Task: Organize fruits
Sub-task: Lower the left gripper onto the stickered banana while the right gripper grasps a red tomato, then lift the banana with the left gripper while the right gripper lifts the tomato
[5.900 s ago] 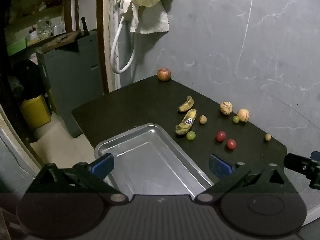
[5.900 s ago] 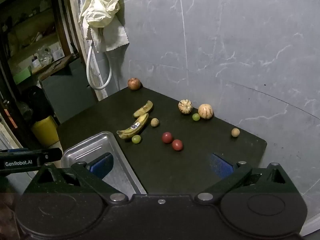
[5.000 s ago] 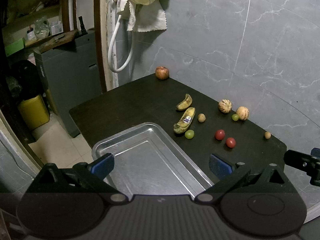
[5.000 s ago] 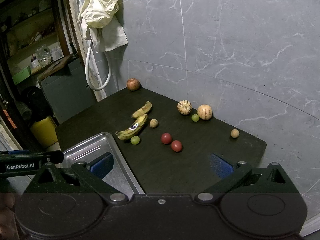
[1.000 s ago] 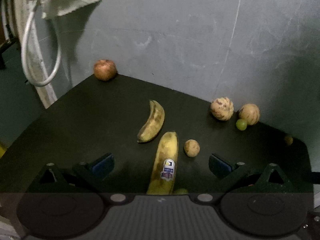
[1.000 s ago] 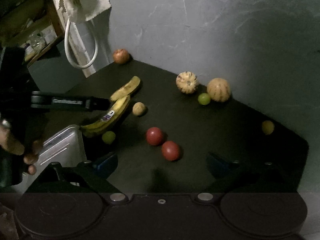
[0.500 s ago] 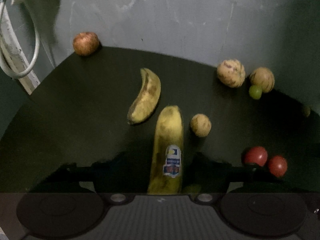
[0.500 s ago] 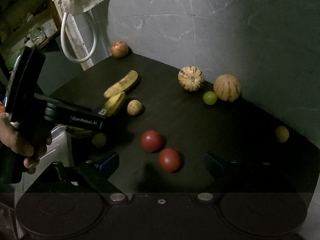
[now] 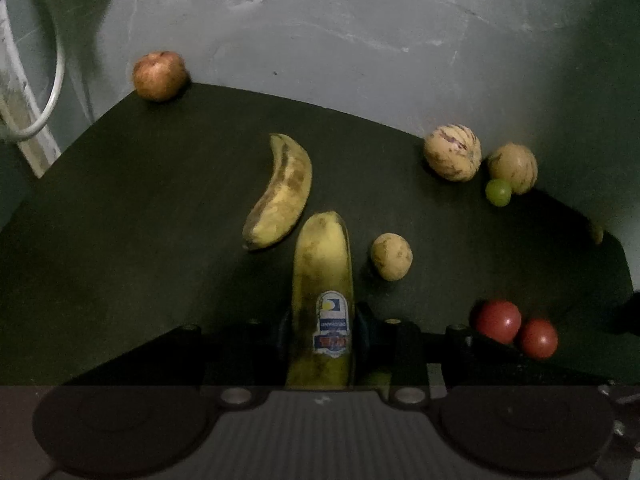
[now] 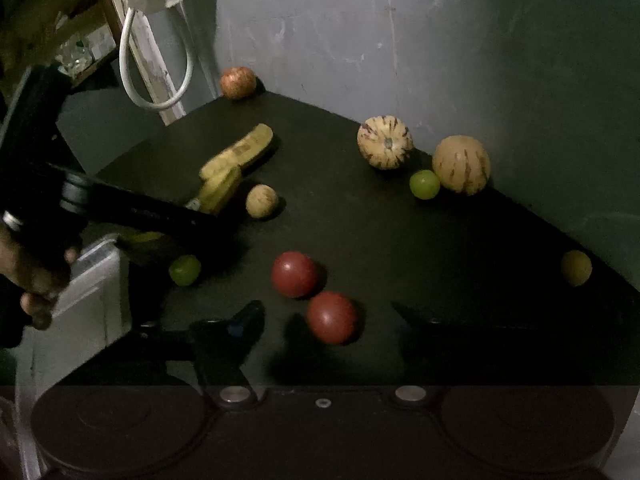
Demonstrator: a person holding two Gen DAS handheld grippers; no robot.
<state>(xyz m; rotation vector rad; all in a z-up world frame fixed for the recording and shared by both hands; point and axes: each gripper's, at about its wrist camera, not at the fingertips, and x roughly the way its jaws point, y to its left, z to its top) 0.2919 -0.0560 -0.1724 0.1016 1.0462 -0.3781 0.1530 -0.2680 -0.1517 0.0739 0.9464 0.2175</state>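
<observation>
The left gripper (image 9: 322, 330) is closing its fingers on the stickered banana (image 9: 323, 280), the pads already against both flanks of the fruit near its label. The risk here, as I judge it, is a soft, ripe skin: too hard a squeeze bruises it, and a grip this near one end lets the long body sag or twist out on the lift. A small green fruit (image 10: 184, 270) lies just beside the banana's near end and could be nudged away.

The right gripper (image 10: 328, 322) is closing too, its fingers spread either side of the nearer red tomato (image 10: 331, 317) and not yet pressing it. That tomato touches its twin (image 10: 295, 273); a round, smooth fruit may roll off the pads or knock the other one away.

The metal tray (image 10: 94, 292) sits at the desk's (image 9: 160, 200) near left edge. Beyond lie a second, spotted banana (image 9: 282, 196), a small tan fruit (image 9: 391, 256), two striped melons (image 9: 452, 153) with a green fruit (image 9: 498, 191) beside them, and an apple (image 9: 159, 76) at the far corner by the wall.
</observation>
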